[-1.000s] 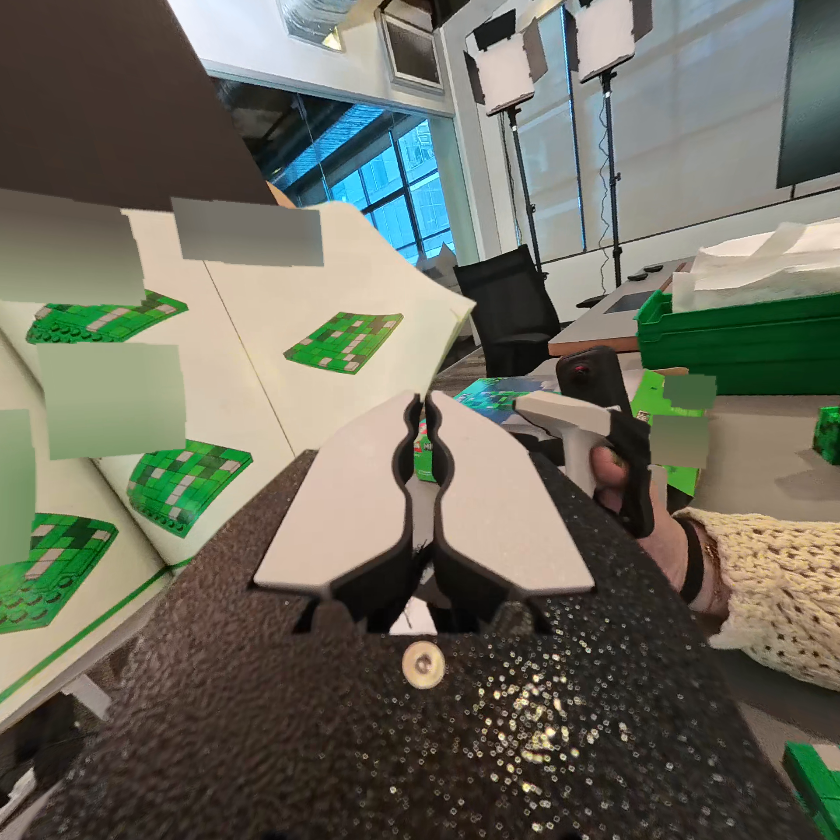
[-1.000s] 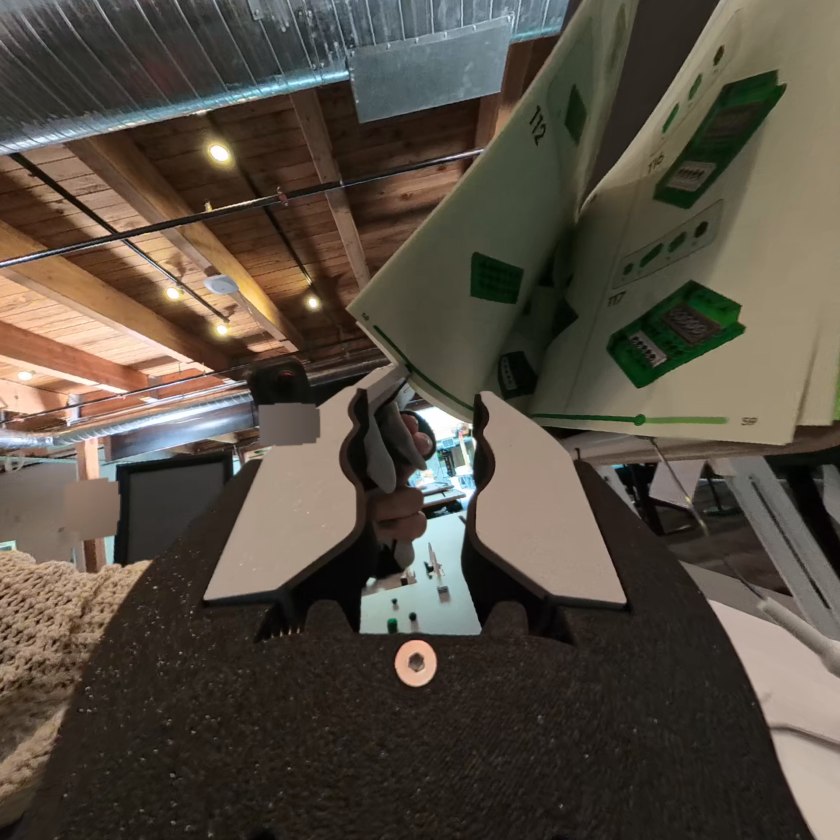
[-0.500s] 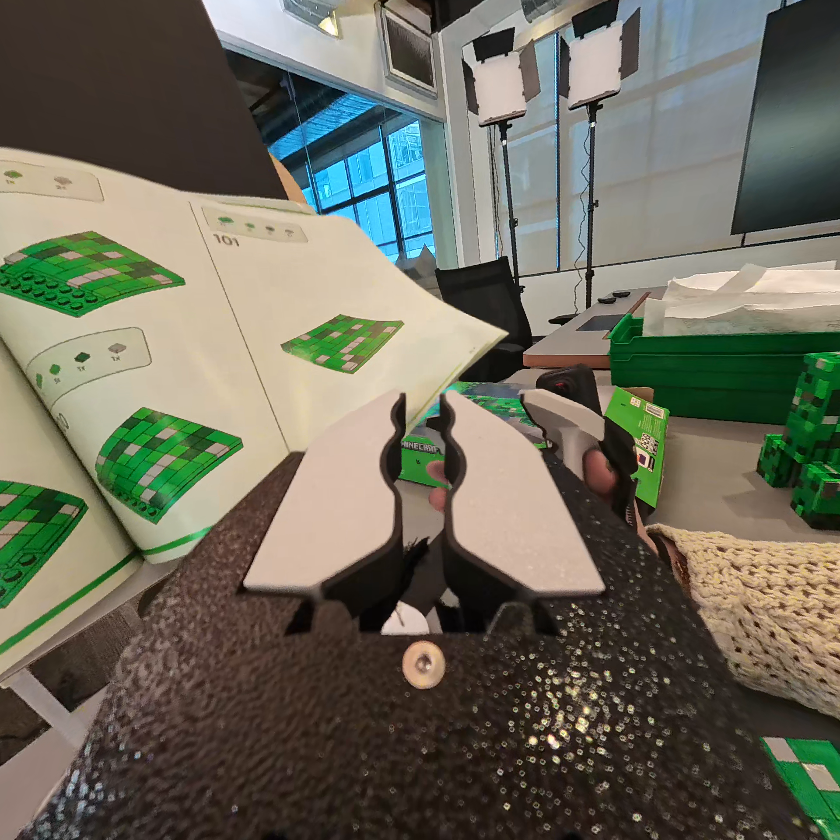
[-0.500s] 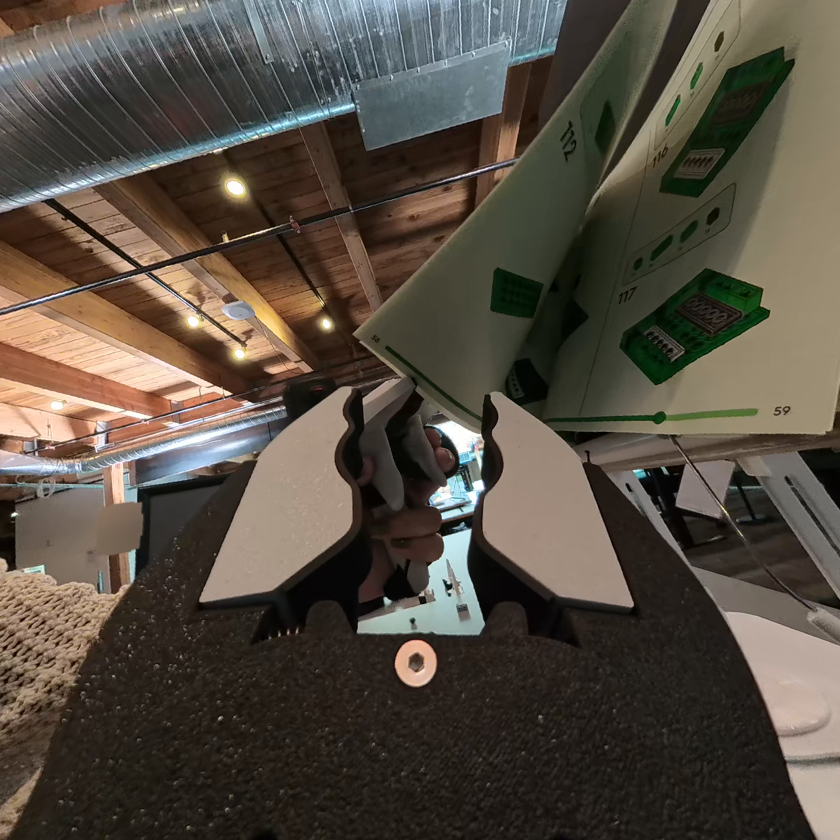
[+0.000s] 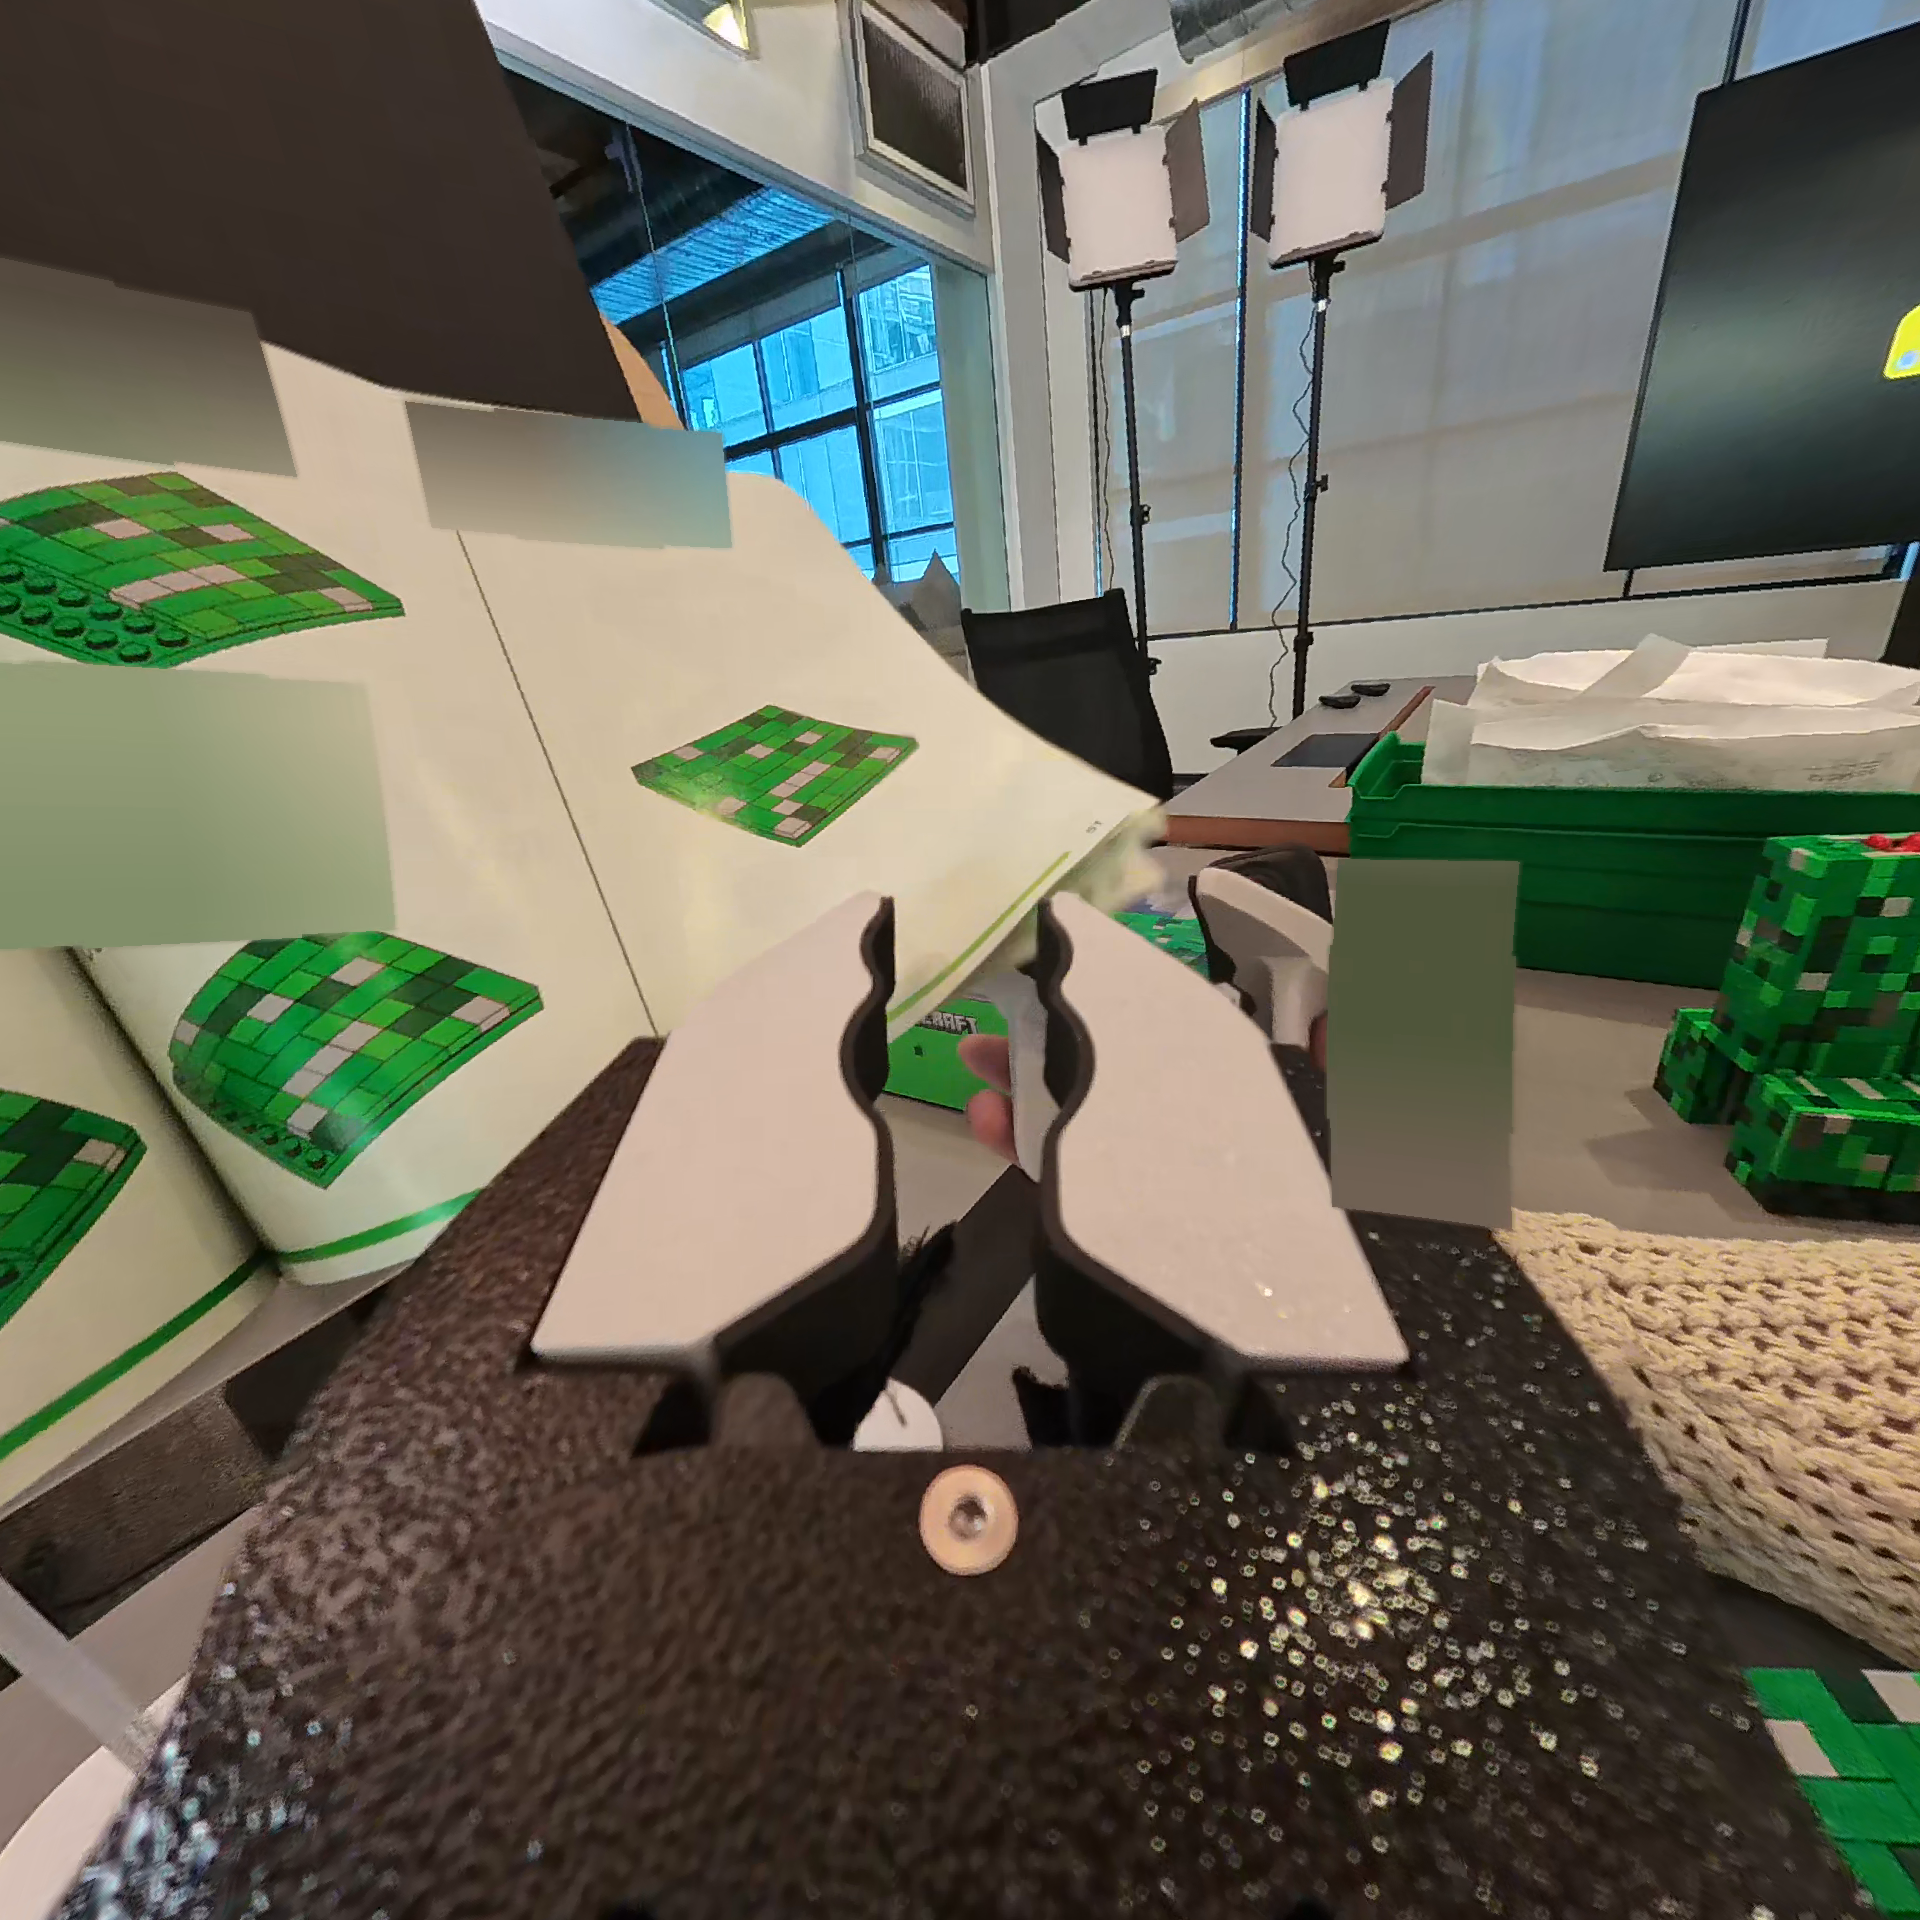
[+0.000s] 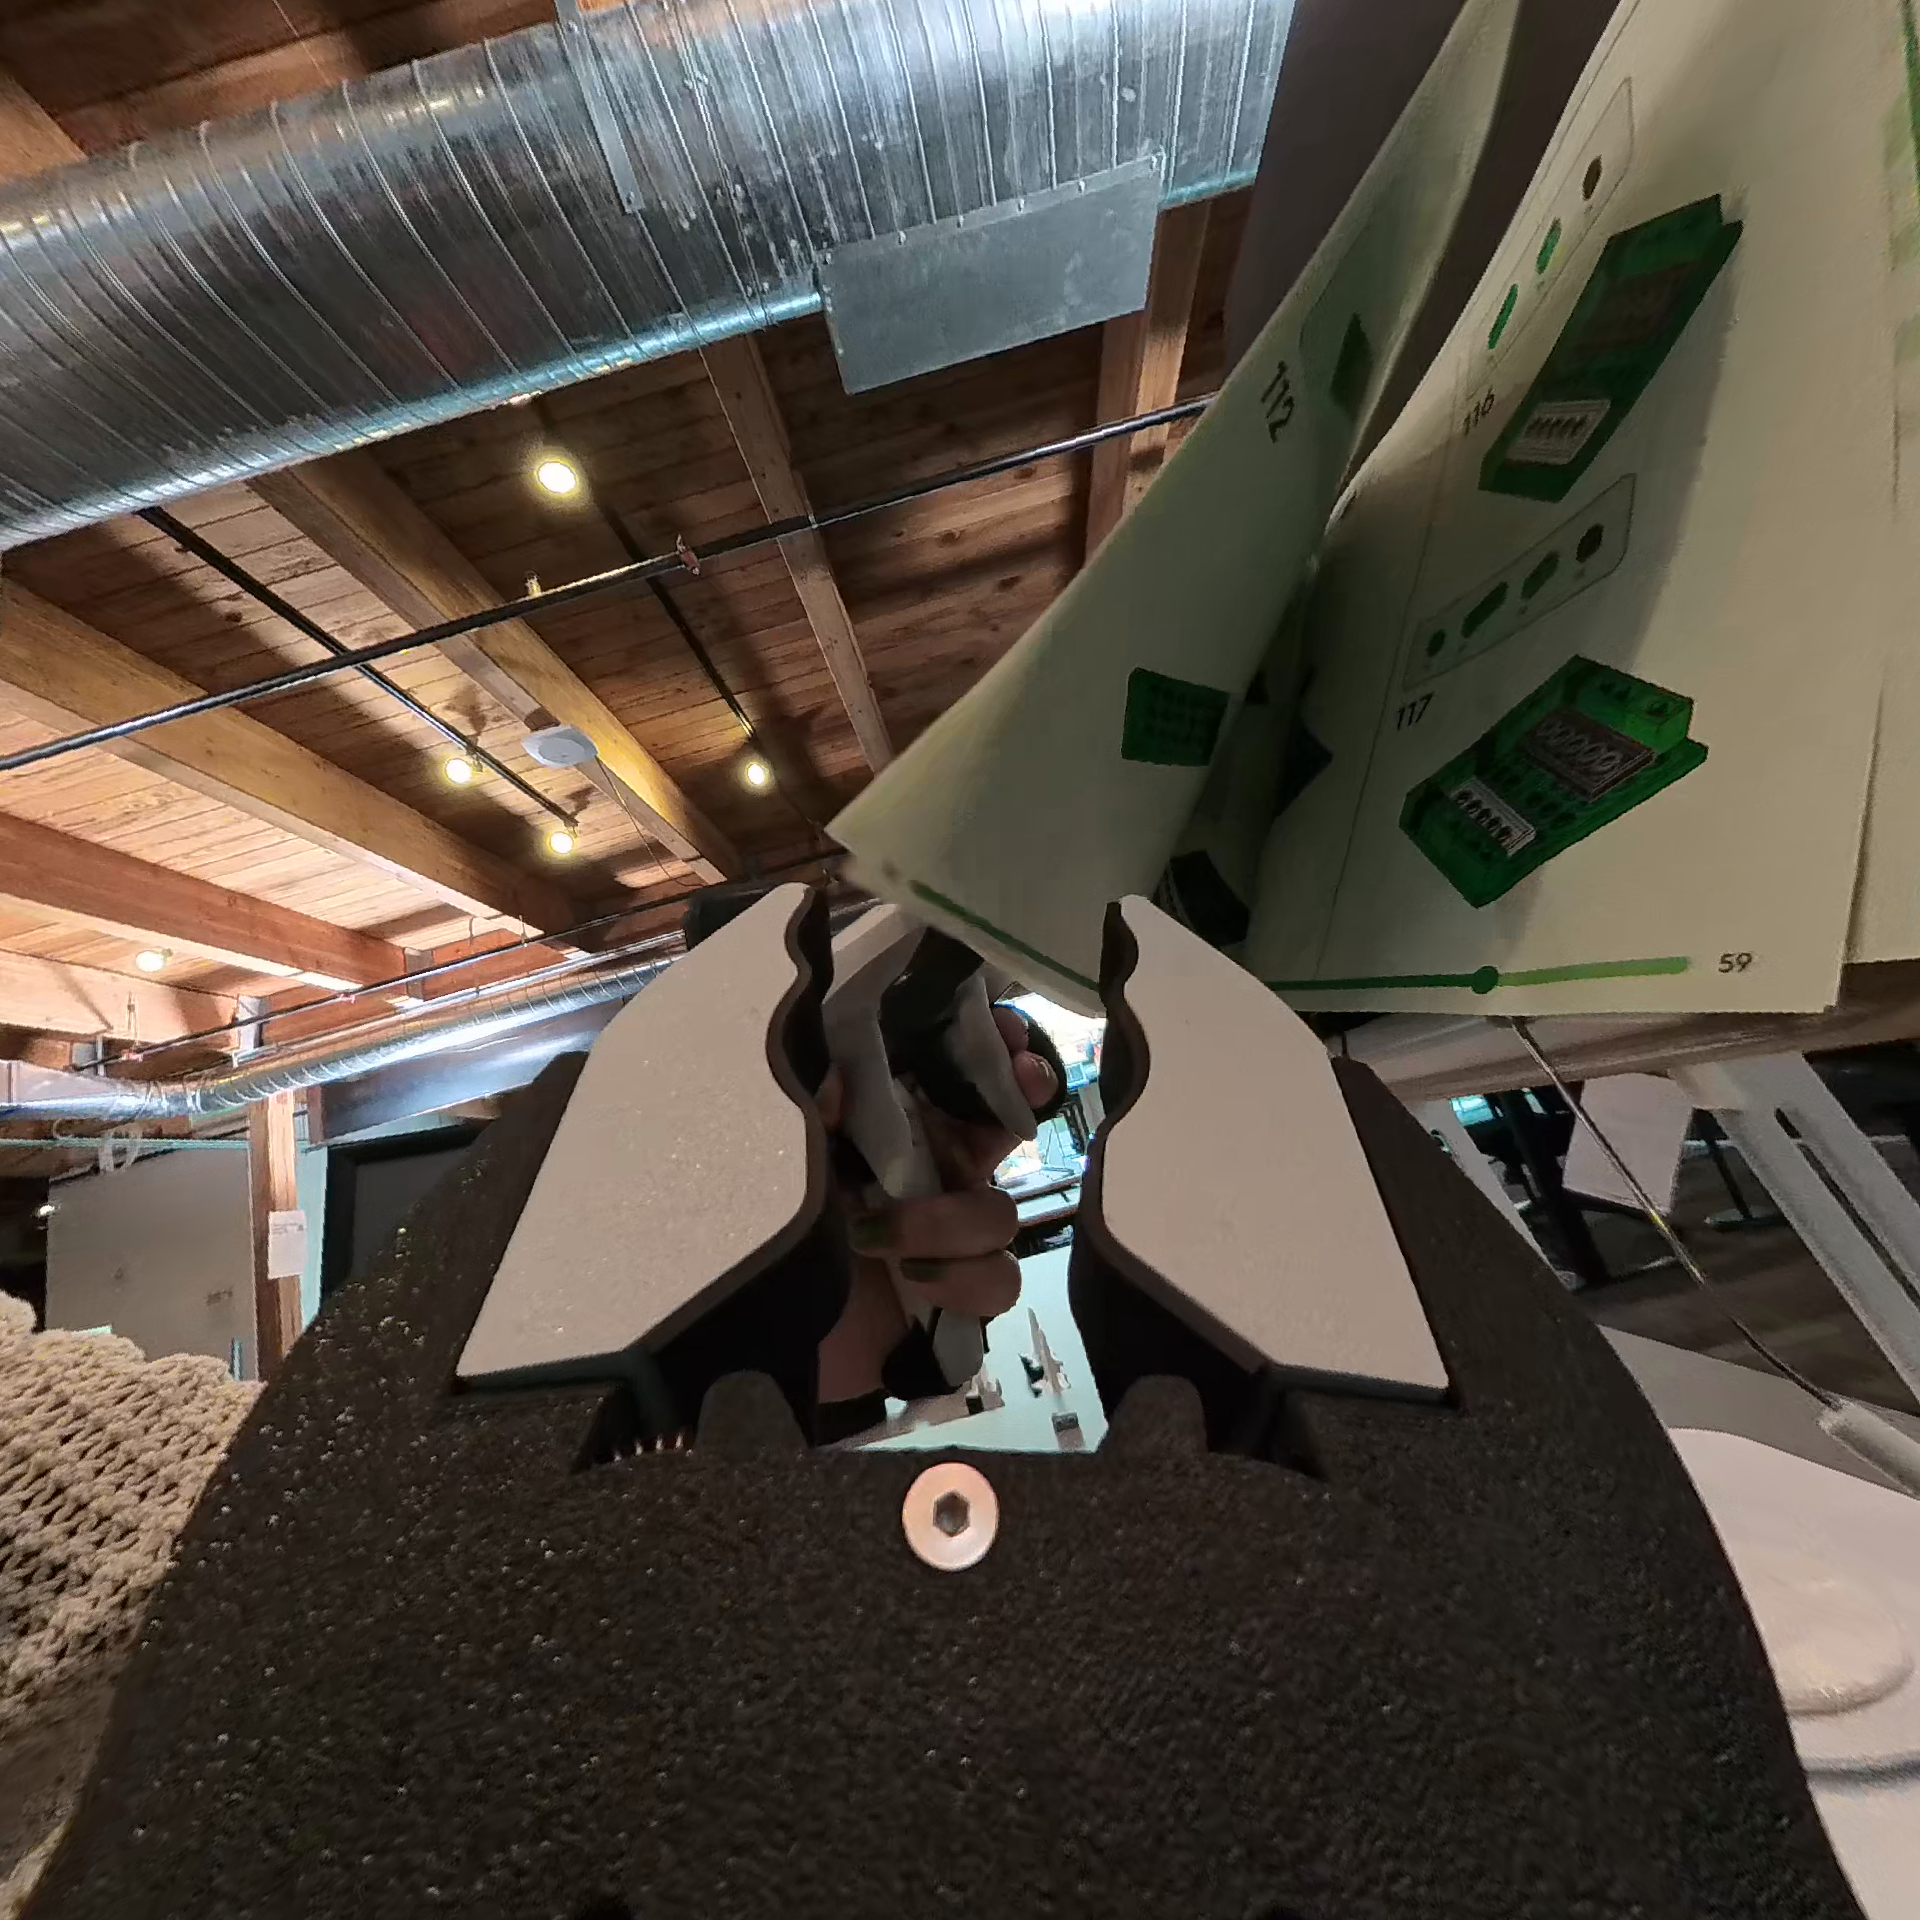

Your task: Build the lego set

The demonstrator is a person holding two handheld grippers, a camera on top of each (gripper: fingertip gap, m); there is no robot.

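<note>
The instruction booklet point(image 5: 623, 727) stands open on the left, its pages showing green tiled plates. My left gripper point(image 5: 966, 914) is open and empty, with the lower edge of the loose right page just beyond its tips. The right wrist view looks up under the booklet point(image 6: 1558, 727). My right gripper point(image 6: 961, 914) is open, and the lifted page's corner sits between its tips, untouched by the fingers as far as I can tell. A built green Lego figure point(image 5: 1829, 1039) stands on the table at the right. A flat green plate point(image 5: 1849, 1787) lies at the bottom right.
Stacked green trays point(image 5: 1662, 862) with white paper stand at the back right. A green set box point(image 5: 940, 1060) lies beyond my left fingers. A knitted sleeve point(image 5: 1714, 1403) crosses the right side. The booklet stand's white legs point(image 6: 1766, 1143) are on the right. My left and right fingertips are right by each other. Left tips and right tips are each some 20 cm from the flat green plate point(image 5: 1849, 1787). My right tips are roughly 35 cm from the built green Lego figure point(image 5: 1829, 1039).
My left gripper has opened from shut. My right gripper has opened wider and moved closer under the page corner. The loose page edge now lies by both grippers' tips.
</note>
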